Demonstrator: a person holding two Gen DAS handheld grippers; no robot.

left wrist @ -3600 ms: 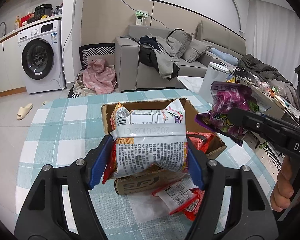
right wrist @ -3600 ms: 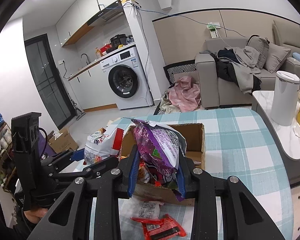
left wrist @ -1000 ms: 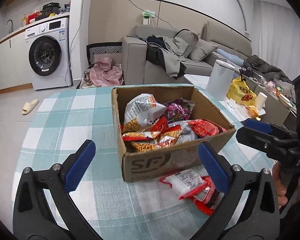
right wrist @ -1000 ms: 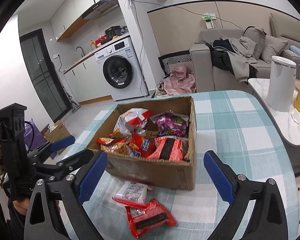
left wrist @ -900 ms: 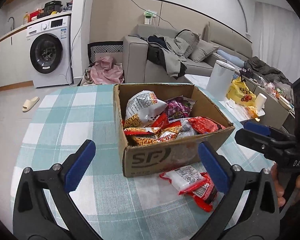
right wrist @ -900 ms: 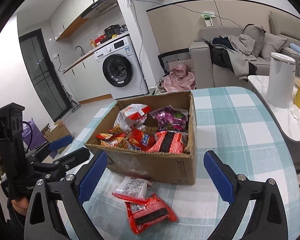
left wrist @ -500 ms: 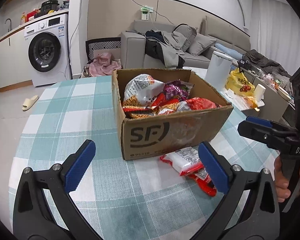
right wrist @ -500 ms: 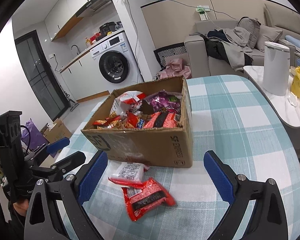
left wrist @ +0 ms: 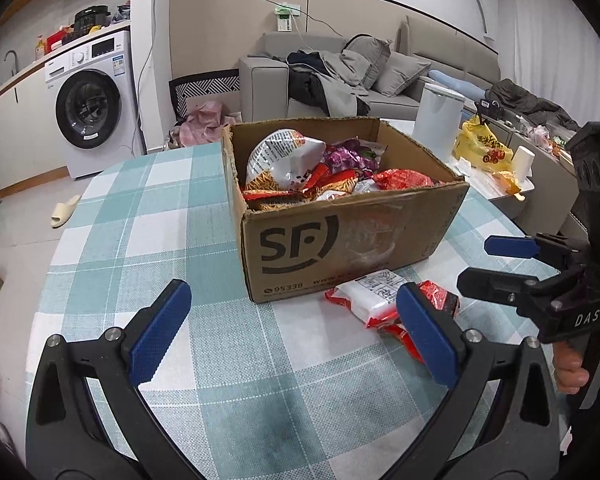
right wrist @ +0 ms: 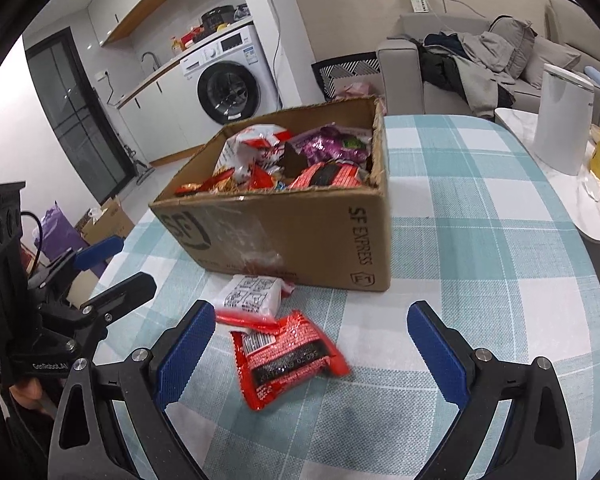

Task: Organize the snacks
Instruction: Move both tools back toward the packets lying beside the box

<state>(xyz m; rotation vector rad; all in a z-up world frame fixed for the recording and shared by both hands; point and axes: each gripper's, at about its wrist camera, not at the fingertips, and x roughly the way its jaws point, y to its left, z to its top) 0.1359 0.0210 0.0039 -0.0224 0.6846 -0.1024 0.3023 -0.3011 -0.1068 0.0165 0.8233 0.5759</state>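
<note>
An open cardboard box (left wrist: 352,236) (right wrist: 300,232) full of snack bags stands on the checked tablecloth. Two packets lie on the cloth in front of it: a white-and-red packet (left wrist: 370,292) (right wrist: 250,294) and a red packet (right wrist: 288,356) (left wrist: 440,300) beside it. My left gripper (left wrist: 296,332) is open and empty, low over the cloth, just short of the box; the white packet is by its right finger. My right gripper (right wrist: 312,344) is open and empty, its fingers straddling the red packet. Each gripper shows in the other's view (left wrist: 512,260) (right wrist: 104,268).
The round table's right edge (right wrist: 580,280) curves close to a low marble table with a white canister (right wrist: 562,120) and a yellow bag (left wrist: 484,146). A sofa with clothes (left wrist: 332,76) and a washing machine (left wrist: 88,108) stand beyond the table.
Both grippers let go of their snack bags into the box, opened, then drew back and dropped low towards the two packets on the cloth.
</note>
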